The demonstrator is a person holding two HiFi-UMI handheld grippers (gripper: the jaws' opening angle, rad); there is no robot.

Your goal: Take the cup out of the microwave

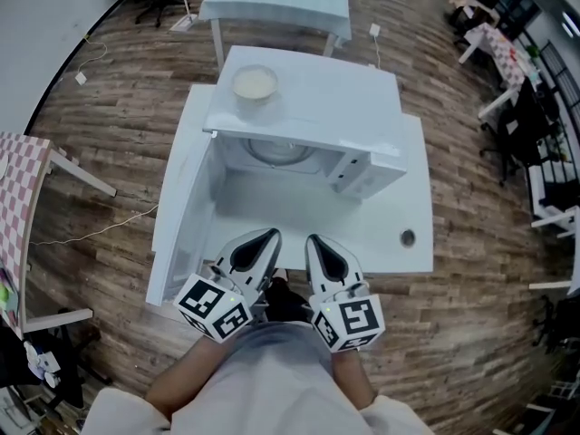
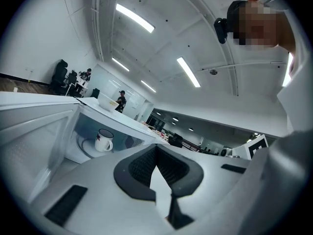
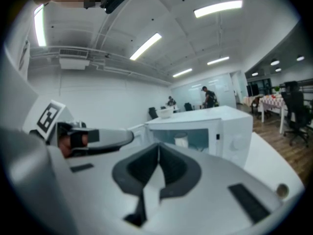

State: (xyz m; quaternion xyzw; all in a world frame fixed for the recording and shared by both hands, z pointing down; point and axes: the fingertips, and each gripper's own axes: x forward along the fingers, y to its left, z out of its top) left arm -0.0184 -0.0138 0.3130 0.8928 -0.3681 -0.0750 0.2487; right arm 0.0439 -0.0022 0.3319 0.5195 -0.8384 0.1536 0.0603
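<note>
Now, cup (image 2: 103, 141) inside open microwave (image 1: 317, 98), bowl (image 1: 255, 83) on top, white tabletop (image 1: 362, 234), wood floor (image 1: 136, 89), my left gripper (image 1: 265, 236) and right gripper (image 1: 314, 241) at near edge, jaws closed, empty.

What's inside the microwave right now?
A white cup stands on the round tray inside the microwave. Whether anything is in the cup cannot be seen.

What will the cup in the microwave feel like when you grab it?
The cup looks like shiny ceramic: probably stiff, a bit slippery, breakable if dropped. It stands upright on a wide base, so a push likely slides it, not tips it.
</note>
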